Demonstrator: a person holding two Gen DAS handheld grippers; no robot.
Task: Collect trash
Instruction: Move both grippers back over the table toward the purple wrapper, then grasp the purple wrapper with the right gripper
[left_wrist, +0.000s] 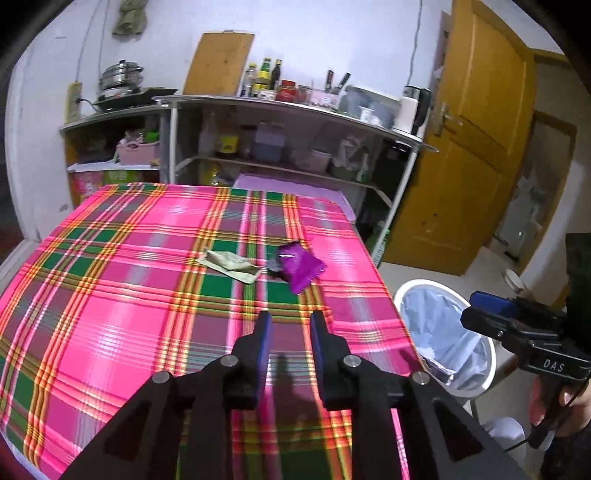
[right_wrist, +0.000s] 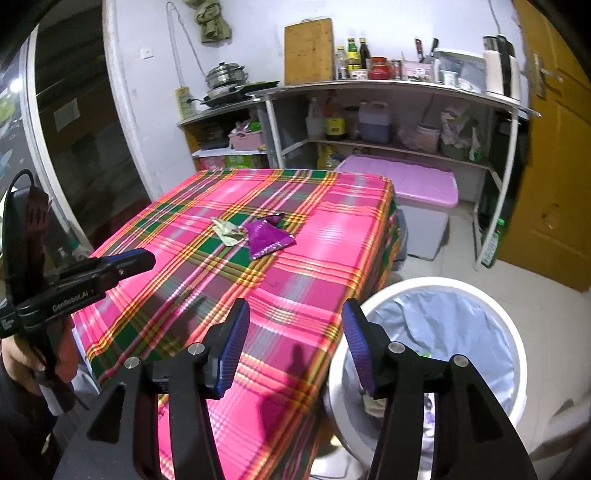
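A purple foil wrapper (left_wrist: 301, 266) and a pale green wrapper (left_wrist: 231, 265) lie side by side on the pink plaid table (left_wrist: 110, 295). Both also show in the right wrist view: purple wrapper (right_wrist: 266, 238), green wrapper (right_wrist: 227, 230). My left gripper (left_wrist: 290, 325) is open and empty above the table, short of the wrappers. My right gripper (right_wrist: 295, 314) is open and empty at the table's near corner, beside the white trash bin (right_wrist: 517, 339) with a blue liner and some trash inside. The bin (left_wrist: 413, 291) stands on the floor right of the table.
Metal shelves (left_wrist: 295, 107) with bottles, pots and containers stand behind the table. A pink-lidded storage box (right_wrist: 406, 177) sits past the table's far right corner. A yellow door (left_wrist: 472, 147) is at the right. The right gripper (left_wrist: 476, 310) shows in the left wrist view, over the bin.
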